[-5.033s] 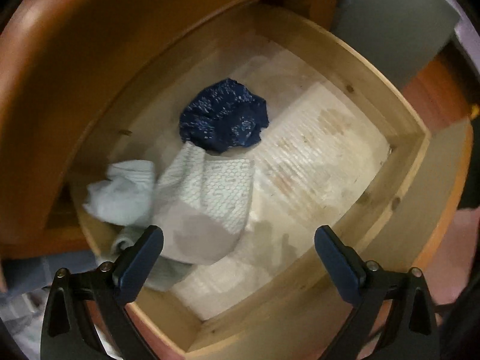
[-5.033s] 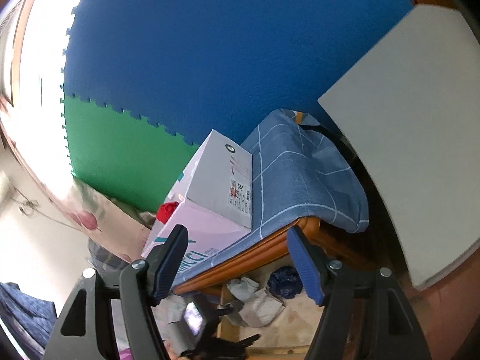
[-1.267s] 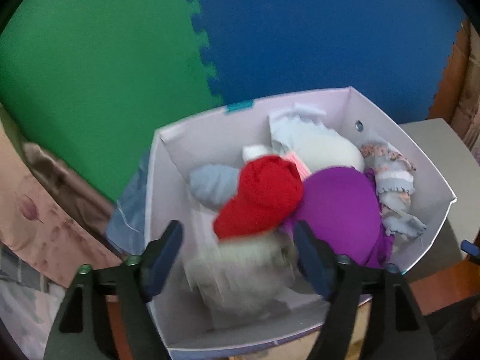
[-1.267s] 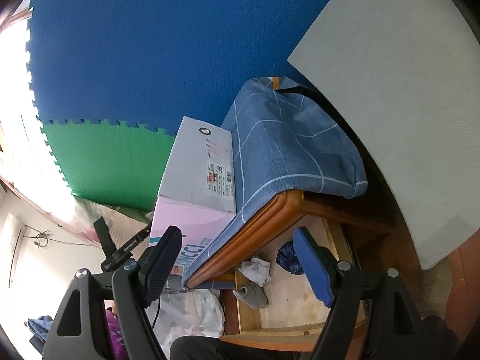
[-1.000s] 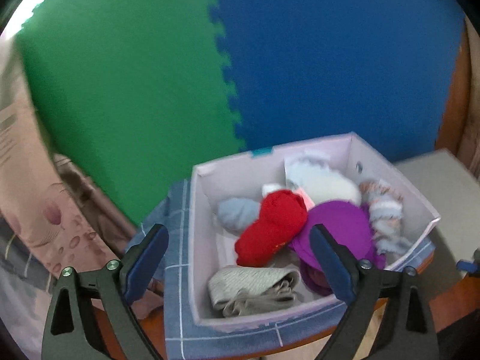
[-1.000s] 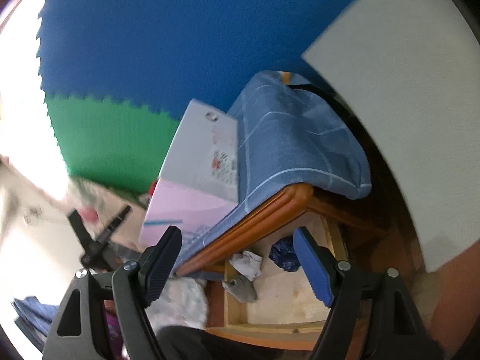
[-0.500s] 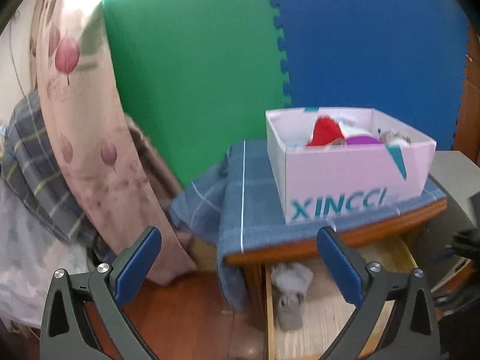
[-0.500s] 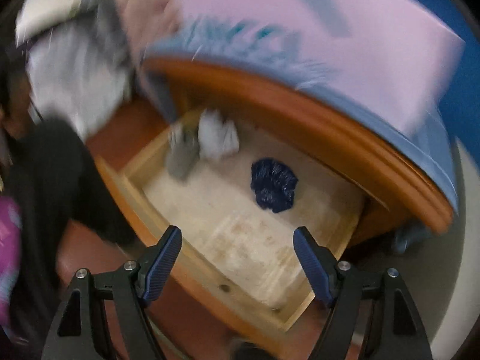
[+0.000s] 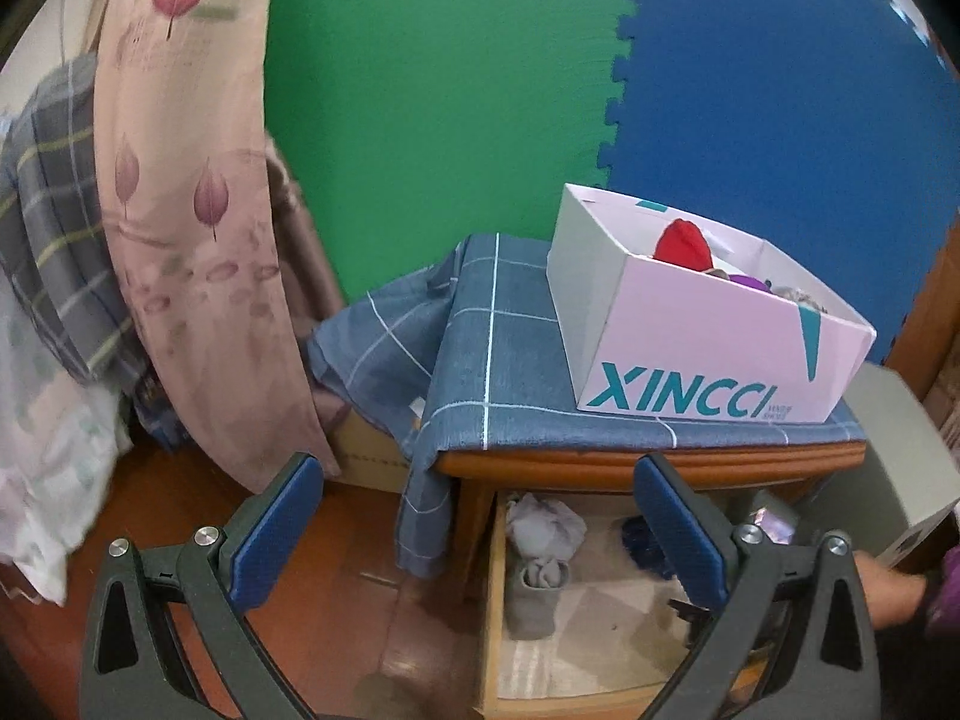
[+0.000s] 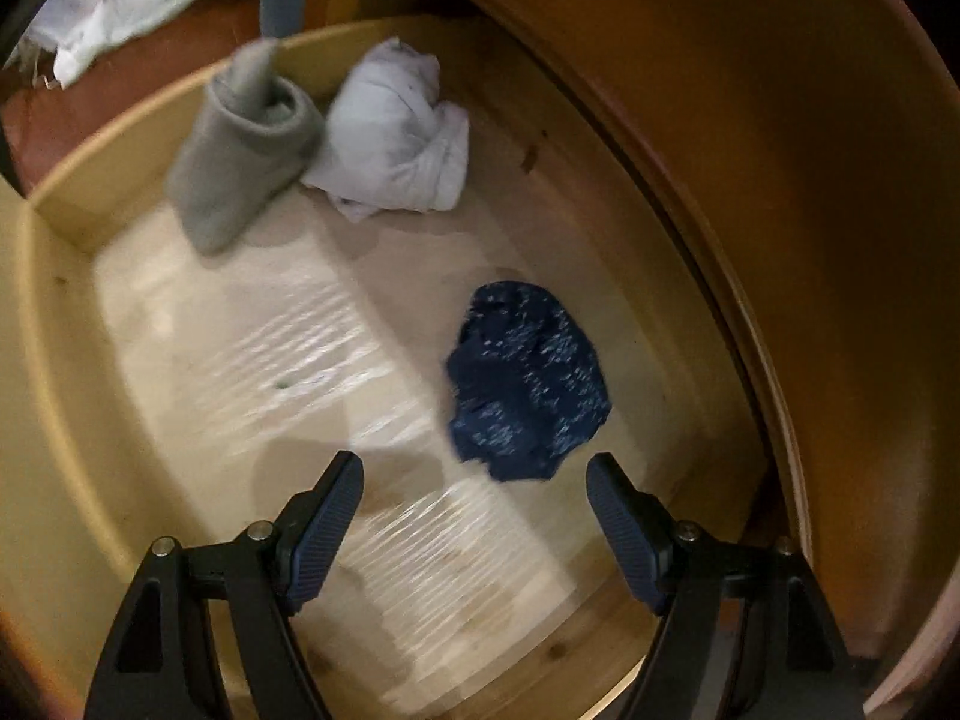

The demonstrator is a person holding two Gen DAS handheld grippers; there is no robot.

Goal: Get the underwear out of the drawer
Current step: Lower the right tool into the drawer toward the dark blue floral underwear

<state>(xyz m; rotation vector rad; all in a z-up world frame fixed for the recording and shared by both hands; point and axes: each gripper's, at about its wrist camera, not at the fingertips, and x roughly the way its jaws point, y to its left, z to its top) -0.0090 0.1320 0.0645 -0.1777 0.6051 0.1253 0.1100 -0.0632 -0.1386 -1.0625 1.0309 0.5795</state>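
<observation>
I see the navy speckled underwear [image 10: 528, 381] lying crumpled on the pale floor of the open drawer [image 10: 54, 276], toward the side nearest the cabinet body; it sits just ahead of my right gripper [image 10: 474, 495], closer to the right-hand finger than the left, and nothing touches it. My right gripper points steeply down into the drawer with its jaws apart and nothing between them; the picture is a little smeared. At the drawer's far corner a grey sock [image 10: 240, 150] leans against the wall, and a bunched white garment [image 10: 396, 132] lies touching it, both well apart from the navy piece.

From my left wrist view the same drawer [image 9: 492, 600] stands pulled out beneath the wooden nightstand [image 9: 630, 468]; the navy underwear [image 9: 645, 543] shows only as a dark patch partly hidden behind a finger. My left gripper [image 9: 477, 534] hangs back from the furniture, jaws spread wide and empty. A blue checked cloth [image 9: 492, 360] drapes over the nightstand top, and on it stands a pink box [image 9: 708, 348] marked XINCCI, holding a red item [image 9: 681, 243] and other clothing I cannot make out. Behind are green and blue foam mats [image 9: 450, 90]; a floral curtain [image 9: 180, 210] hangs at the left; a person's hand [image 9: 888, 594] shows at the right edge.
</observation>
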